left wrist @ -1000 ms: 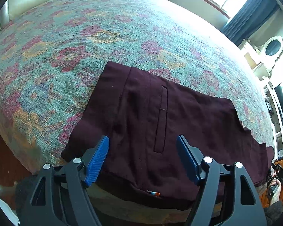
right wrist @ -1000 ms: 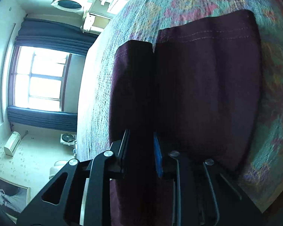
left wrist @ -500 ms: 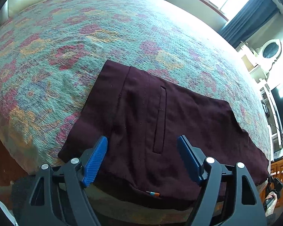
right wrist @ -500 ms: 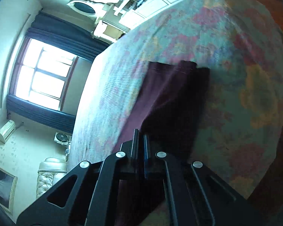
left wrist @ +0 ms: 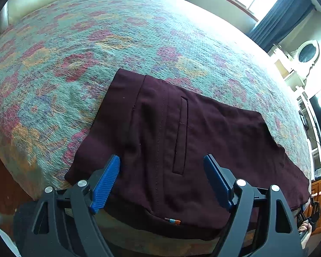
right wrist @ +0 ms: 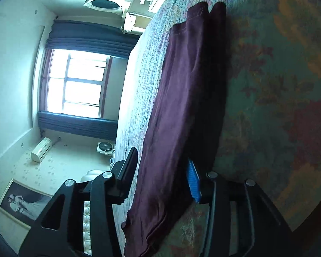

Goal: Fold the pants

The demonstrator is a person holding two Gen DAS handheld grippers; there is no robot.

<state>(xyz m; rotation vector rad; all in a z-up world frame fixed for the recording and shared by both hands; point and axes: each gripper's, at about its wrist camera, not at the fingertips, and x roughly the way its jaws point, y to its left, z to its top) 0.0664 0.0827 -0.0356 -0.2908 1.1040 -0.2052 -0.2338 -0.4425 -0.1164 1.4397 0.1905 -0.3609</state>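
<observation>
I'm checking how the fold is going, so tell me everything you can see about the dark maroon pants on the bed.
The pants are dark maroon, a smooth woven cloth, lying flat near the edge of the floral bedspread. A welt pocket slit, stitched seams and a small coloured tag near the waist edge show. The stitched hems lie together at the far end in the right wrist view. The left gripper hovers open above them; the right gripper is opening with cloth between its jaws.

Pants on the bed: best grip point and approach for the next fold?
Likely the hem end of the pants. It's a thin stacked edge lying flat on the bedspread, so come in low along the bed with one finger sliding under. The right tool is opening with fabric between its jaws; the left tool hangs open over the waist.
</observation>
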